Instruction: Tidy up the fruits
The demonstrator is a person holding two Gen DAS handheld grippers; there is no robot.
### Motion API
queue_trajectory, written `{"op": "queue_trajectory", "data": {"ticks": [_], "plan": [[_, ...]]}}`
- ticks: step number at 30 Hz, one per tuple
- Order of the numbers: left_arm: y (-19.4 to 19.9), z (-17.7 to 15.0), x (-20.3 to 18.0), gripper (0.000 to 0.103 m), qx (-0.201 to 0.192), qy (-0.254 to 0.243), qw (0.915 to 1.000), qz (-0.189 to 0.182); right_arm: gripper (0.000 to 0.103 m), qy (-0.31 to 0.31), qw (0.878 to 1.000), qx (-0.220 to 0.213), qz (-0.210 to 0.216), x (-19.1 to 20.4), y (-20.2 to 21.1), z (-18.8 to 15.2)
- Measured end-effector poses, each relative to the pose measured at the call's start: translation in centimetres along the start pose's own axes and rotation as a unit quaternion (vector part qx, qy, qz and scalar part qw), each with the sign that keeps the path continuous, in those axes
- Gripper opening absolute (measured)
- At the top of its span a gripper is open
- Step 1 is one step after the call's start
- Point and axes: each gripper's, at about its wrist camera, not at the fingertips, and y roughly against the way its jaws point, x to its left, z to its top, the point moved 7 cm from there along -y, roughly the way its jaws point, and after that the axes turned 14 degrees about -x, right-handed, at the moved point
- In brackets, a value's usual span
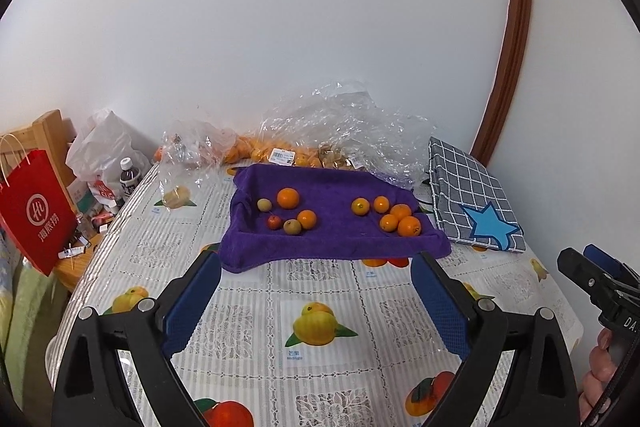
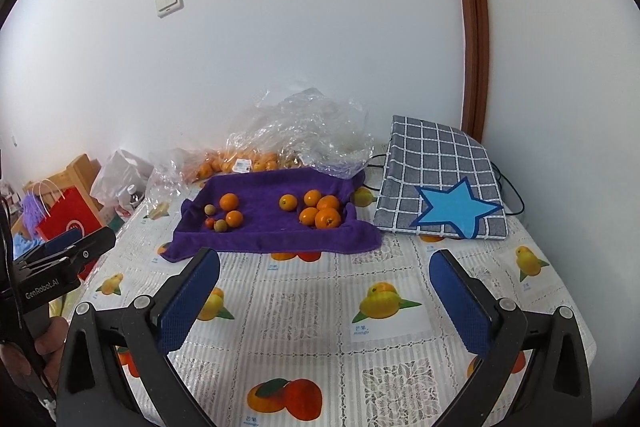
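Worktop under a white lace-pattern plastic cloth printed with fruit pictures, set against a white wall

Purple terry towel, spread at the middle of the worktop, edges bunched up, carrying two groups of fruit well apart:
- left group: two round orange citrus, two dull green-brown round fruits, one small red fruit, lying close together
- right group: six orange citrus clustered near the towel's right edge, several touching

Crumpled clear plastic bags behind the towel by the wall, holding more orange fruit

Grey-and-white checked fabric item with a blue star patch, right of the towel, near the wall

Red paper carrier bag with white handles, off the worktop's left side

Left claw: blue-padded fingers spread wide, nothing between them, hovering over the cloth short of the towel

Right claw: fingers likewise spread wide and empty, short of the towel
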Motion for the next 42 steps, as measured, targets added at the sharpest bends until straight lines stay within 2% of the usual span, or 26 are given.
{"op": "queue_trajectory", "data": {"ticks": [42], "plan": [[1.2, 0.4, -0.3, 0.096, -0.007, -0.004, 1.0000, -0.003, 0.103, 0.008, 1.000, -0.012, 0.011, 0.4, 1.5, 0.0]]}}
